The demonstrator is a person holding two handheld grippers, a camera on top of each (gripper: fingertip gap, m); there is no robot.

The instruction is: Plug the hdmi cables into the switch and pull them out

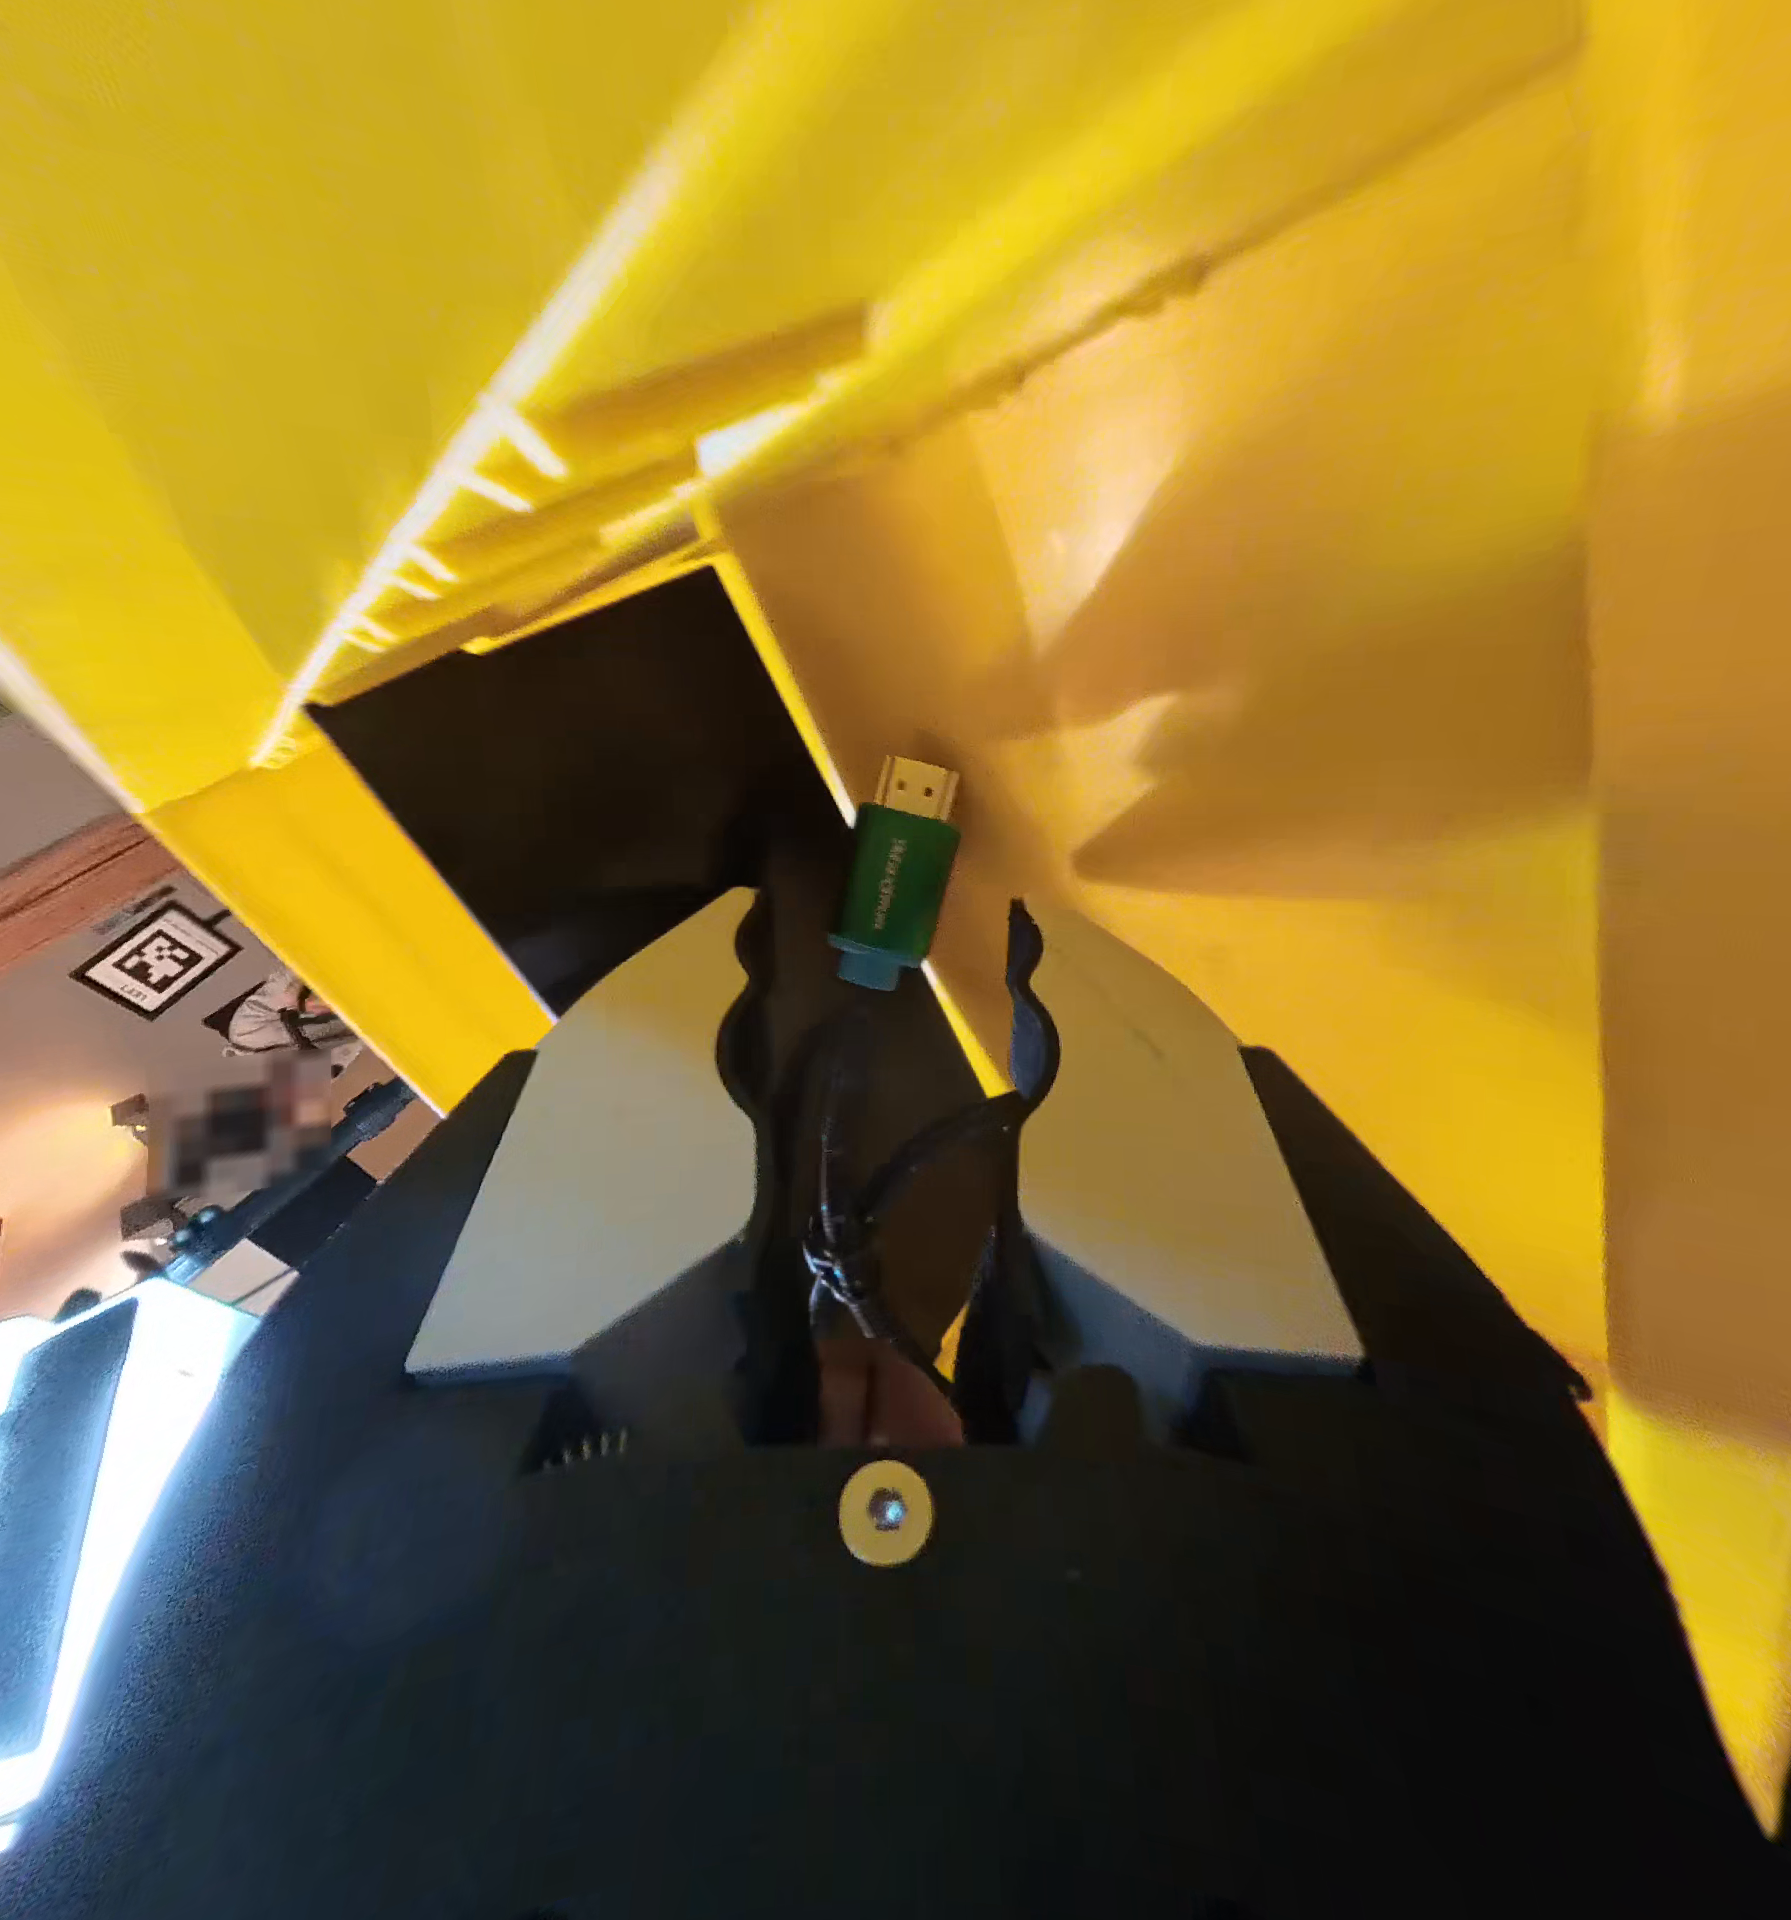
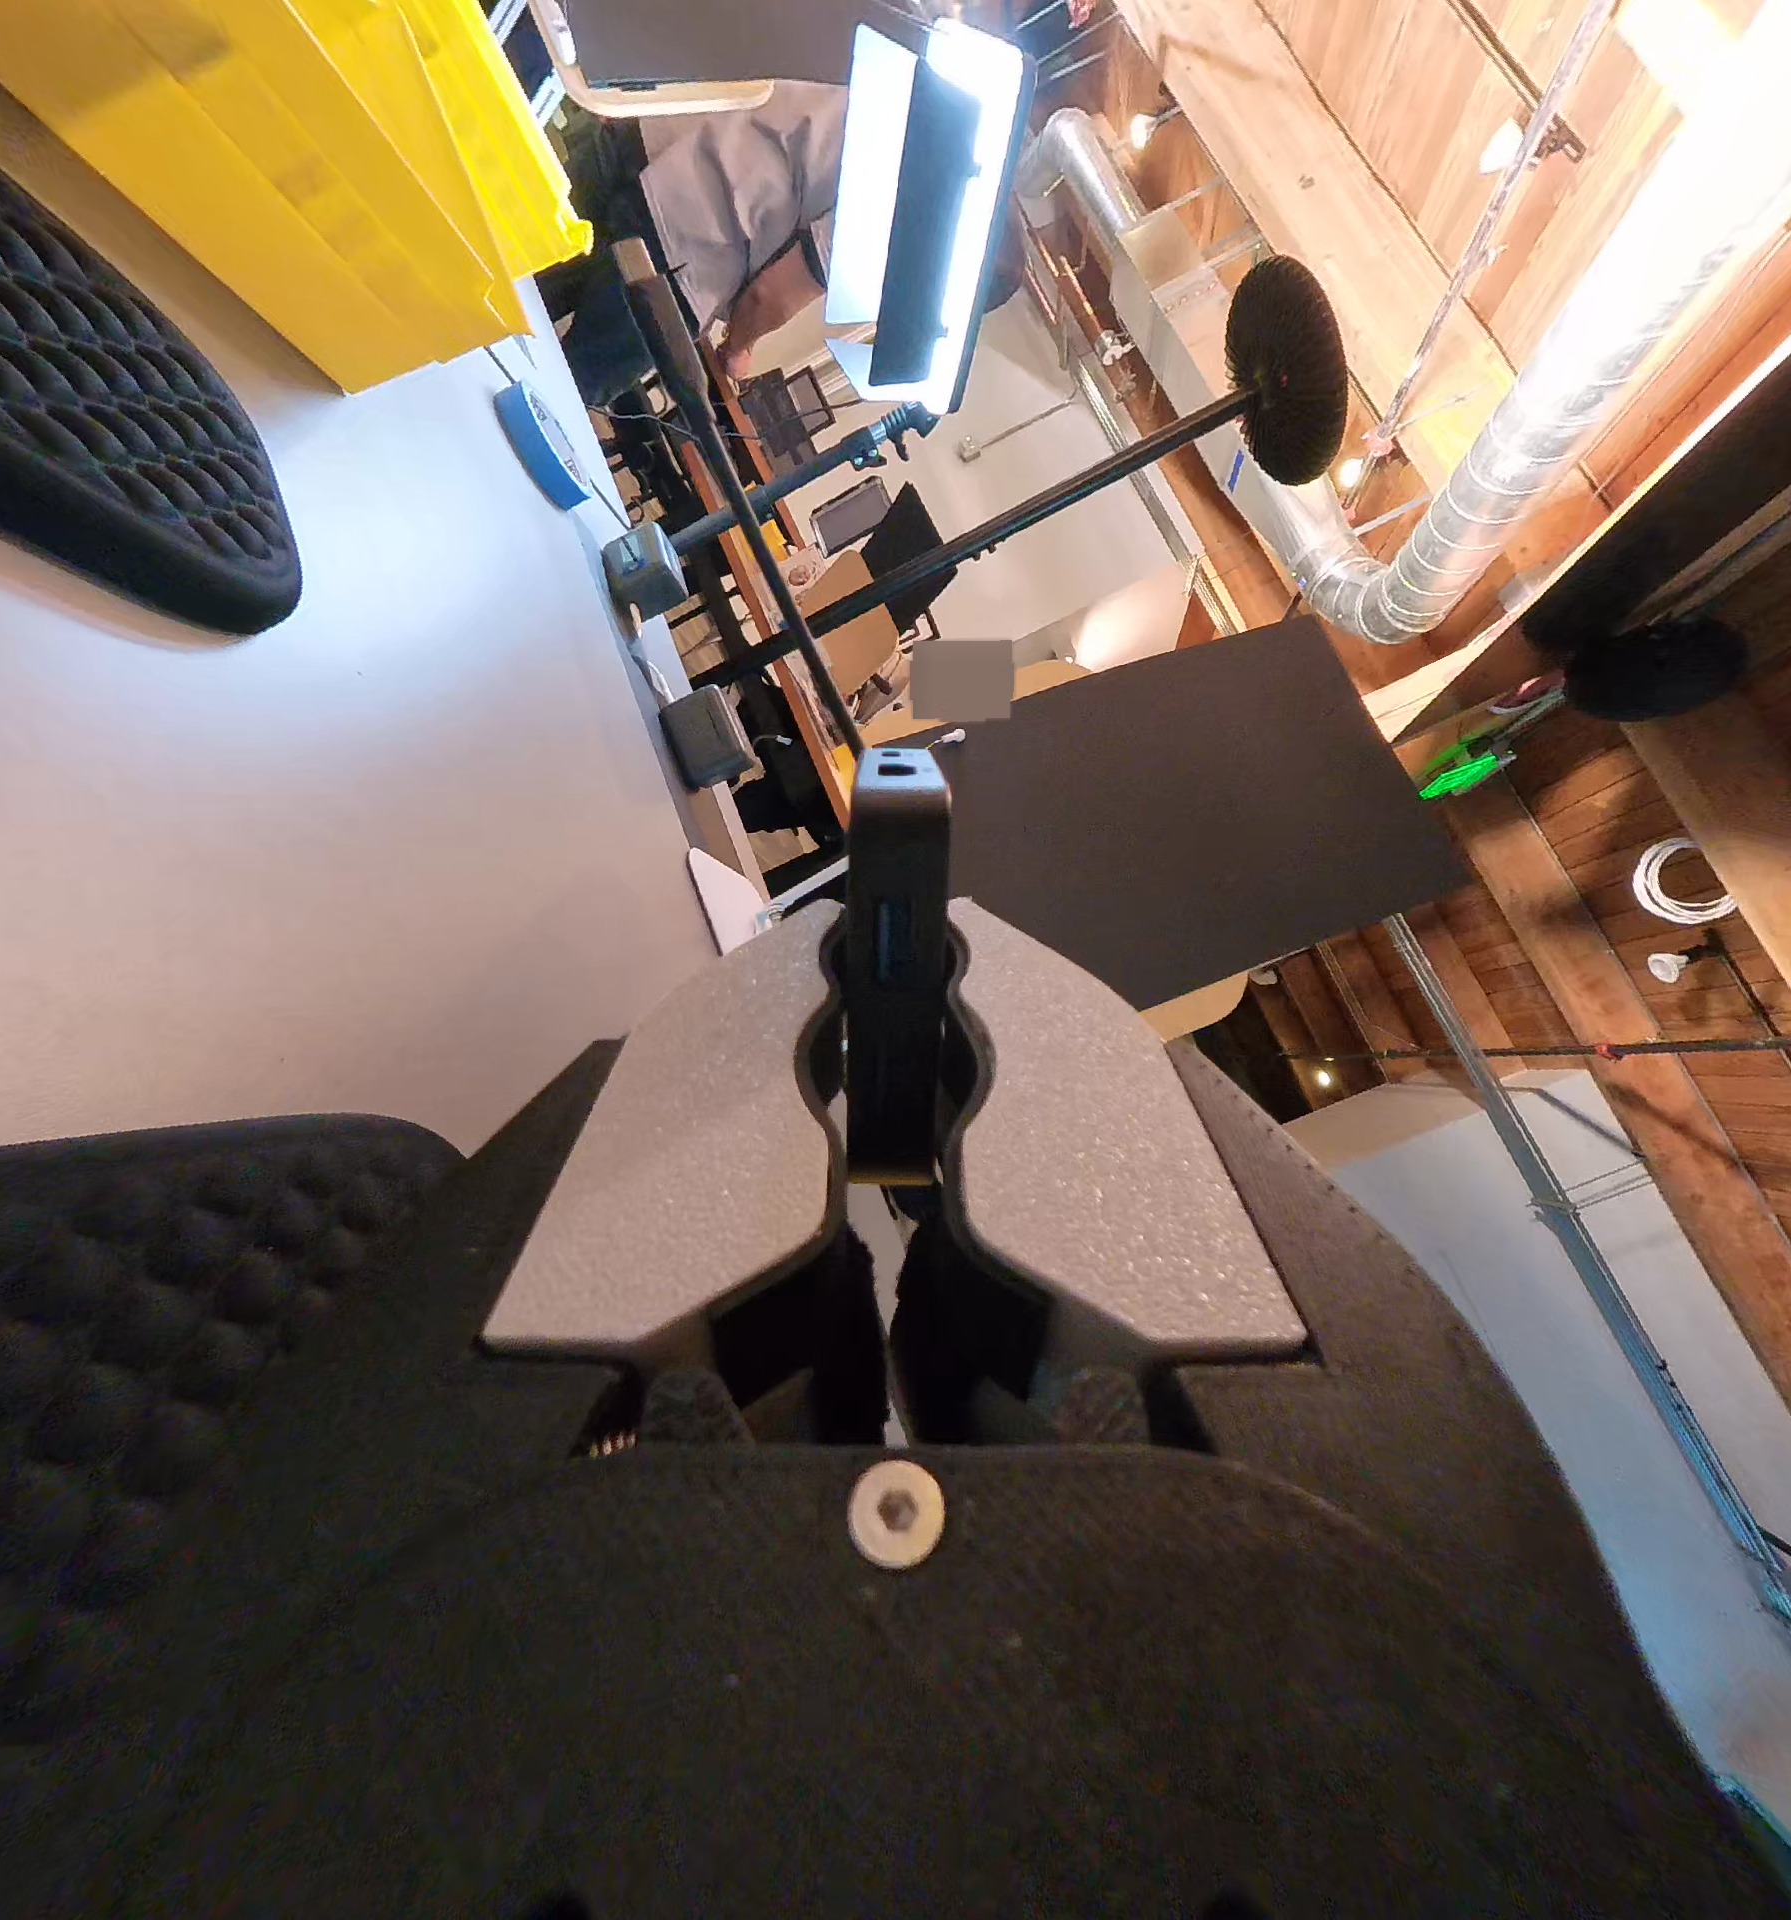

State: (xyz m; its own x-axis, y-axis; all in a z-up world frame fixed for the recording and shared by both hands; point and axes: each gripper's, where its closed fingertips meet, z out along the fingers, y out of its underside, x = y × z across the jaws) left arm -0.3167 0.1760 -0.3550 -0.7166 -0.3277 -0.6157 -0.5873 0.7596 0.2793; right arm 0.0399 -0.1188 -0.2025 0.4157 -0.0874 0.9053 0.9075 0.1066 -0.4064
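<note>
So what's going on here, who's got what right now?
The right tongs are clamped on the black switch, held up off the white table with a port facing the camera. In the left wrist view, the green HDMI plug sticks out beyond the left tongs, its black cable running back between them, close against a yellow bin. The grip itself is hard to make out. Nothing is plugged in.

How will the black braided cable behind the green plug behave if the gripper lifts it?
The braided cable probably flops: it already loops loosely. The green plug looks rigid and light, so it likely dangles and swings from the open left hand-held gripper.
</note>
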